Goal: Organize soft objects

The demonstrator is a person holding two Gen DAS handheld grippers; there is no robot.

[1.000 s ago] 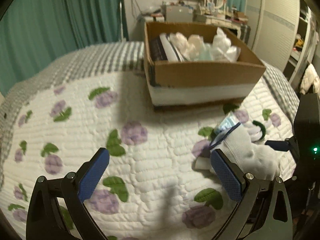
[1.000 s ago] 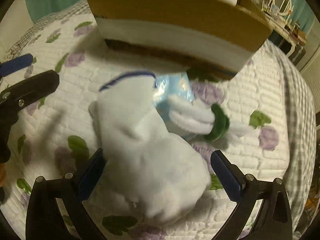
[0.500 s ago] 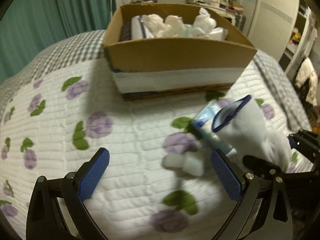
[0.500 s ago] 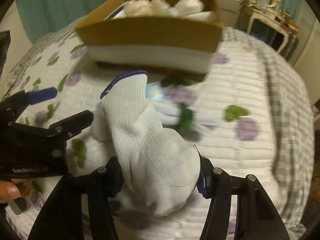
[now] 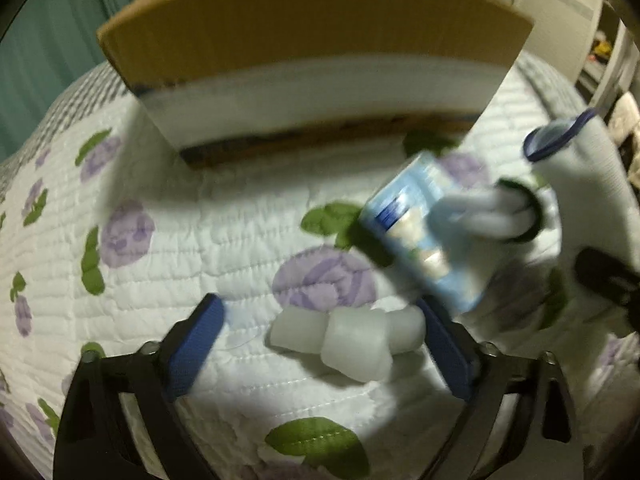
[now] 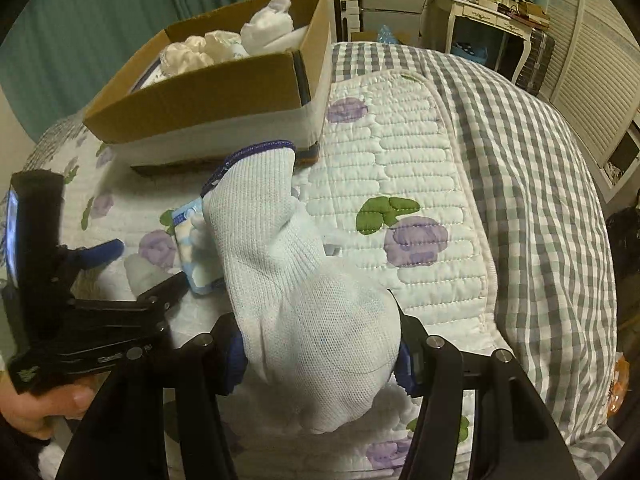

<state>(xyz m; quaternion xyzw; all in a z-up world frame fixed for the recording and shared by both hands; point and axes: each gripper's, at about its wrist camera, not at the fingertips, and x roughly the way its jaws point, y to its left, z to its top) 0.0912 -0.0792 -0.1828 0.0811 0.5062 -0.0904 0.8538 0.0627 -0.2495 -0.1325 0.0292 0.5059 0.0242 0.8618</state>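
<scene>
Three white soft lumps (image 5: 348,340) lie in a row on the flowered quilt (image 5: 168,280), between the fingers of my left gripper (image 5: 320,352). Its jaws are closing; the left pad stands apart from the lumps. A white knit glove with a blue cuff (image 6: 304,304) stands up from my right gripper (image 6: 320,360), which is shut on its lower part. Beside the glove lie a light blue packet (image 5: 424,236) and a white roll with a green band (image 5: 500,212). The cardboard box (image 6: 208,96) behind holds several white soft things.
A grey checked blanket (image 6: 540,200) covers the bed's right side. A white dressing table (image 6: 480,12) and teal curtains (image 6: 100,20) stand beyond the bed. A person's hand (image 6: 40,404) holds the left gripper at the lower left of the right wrist view.
My left gripper came down and forward until the white lumps lay between its fingers. My right gripper shut on the glove and lifted it off the quilt.
</scene>
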